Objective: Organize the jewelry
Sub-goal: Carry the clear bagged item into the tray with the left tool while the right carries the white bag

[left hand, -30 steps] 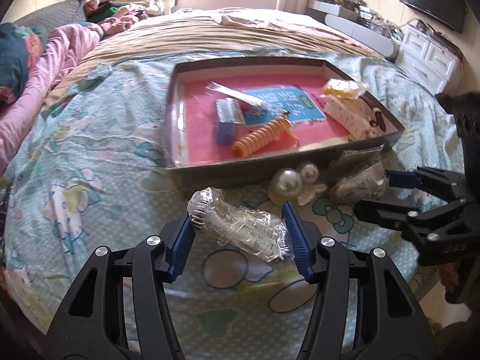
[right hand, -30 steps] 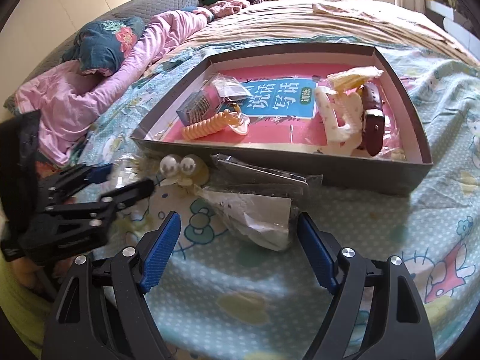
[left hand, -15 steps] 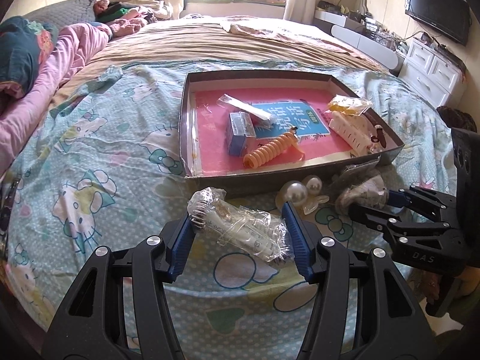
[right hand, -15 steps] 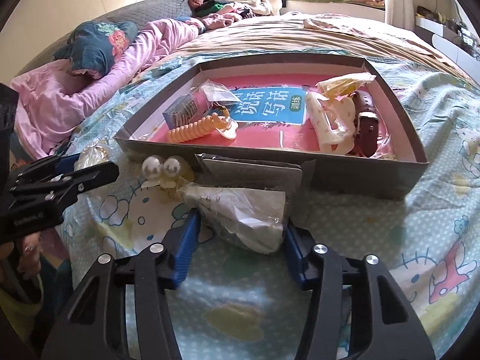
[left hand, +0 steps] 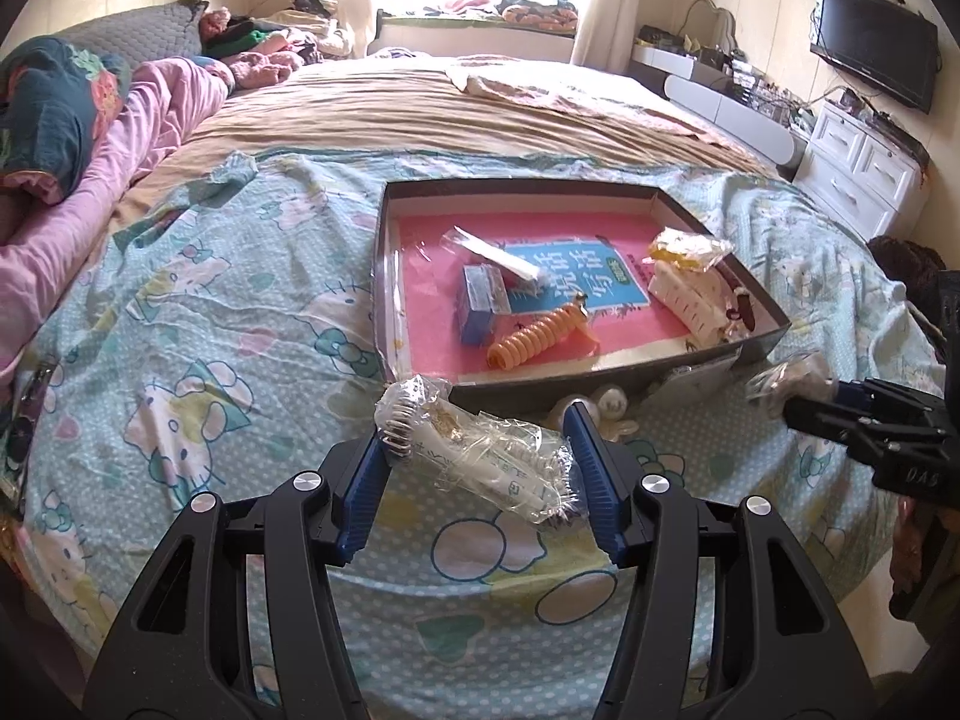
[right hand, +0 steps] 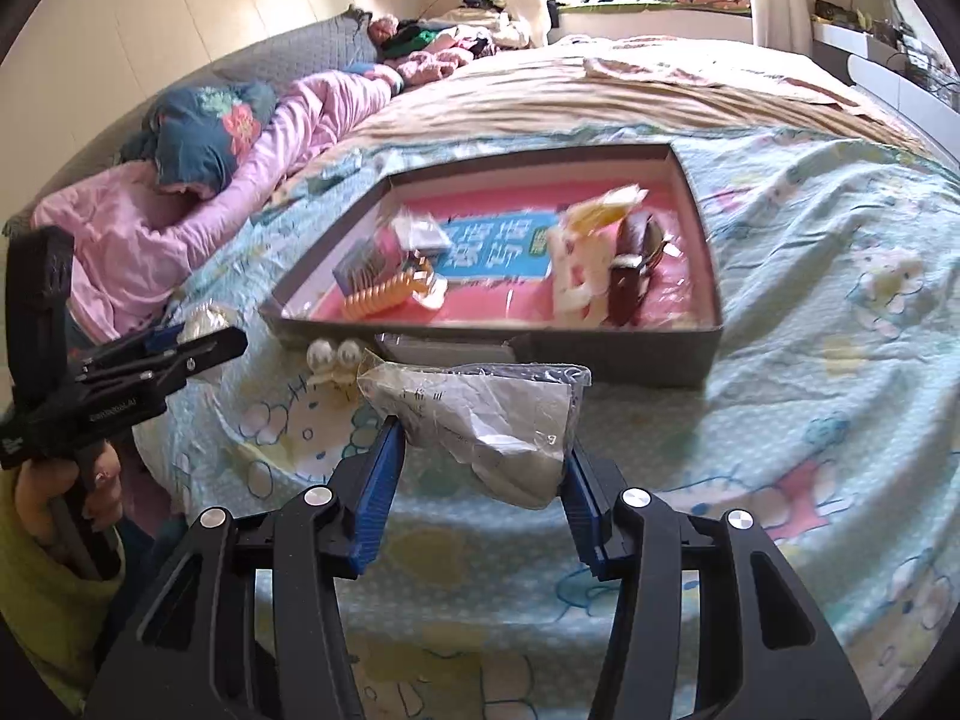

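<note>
My left gripper [left hand: 480, 438] is shut on a clear plastic packet [left hand: 480, 450] with a metal hair piece inside, held above the bedspread in front of the grey box [left hand: 420, 192]. My right gripper [right hand: 480, 450] is shut on a crumpled clear bag [right hand: 480, 414], lifted off the bed near the box's front wall; it also shows in the left wrist view [left hand: 798, 384]. The box has a pink floor and holds an orange spiral hair tie [left hand: 534, 339], a blue packet [left hand: 477, 306], a white strap [left hand: 690, 306] and a brown strap [right hand: 630, 264]. A pearl clip [right hand: 333, 354] lies on the bed by the box.
The bed has a light blue cartoon sheet [left hand: 198, 312] and a tan blanket [left hand: 450, 114] behind the box. Pink bedding and a dark pillow [left hand: 54, 114] lie at the left. A white dresser [left hand: 864, 174] and a TV [left hand: 870, 54] stand at the right.
Both grippers have risen and pulled back from the box. The right gripper closed on the crumpled bag and lifted it off the bed. The left keeps its packet.
</note>
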